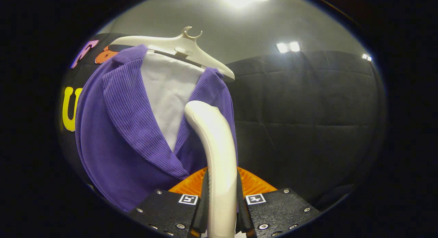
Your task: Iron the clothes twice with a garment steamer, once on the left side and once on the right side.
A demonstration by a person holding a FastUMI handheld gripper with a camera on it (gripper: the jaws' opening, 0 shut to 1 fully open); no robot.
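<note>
Gripper [221, 210] clamped on white steamer handle [214, 142], purple jacket [126, 135] on hanger [184, 46] just beyond

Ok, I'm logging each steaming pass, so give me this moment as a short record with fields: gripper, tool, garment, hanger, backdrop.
gripper: gripper, both fingers pressed on the steamer handle
tool: garment steamer, white handle held upright between the fingers, head up by the jacket's front
garment: purple jacket with ribbed lapels, over a white inner layer
hanger: white hanger, carrying the jacket
backdrop: black cloth wall beyond the steamer
</note>
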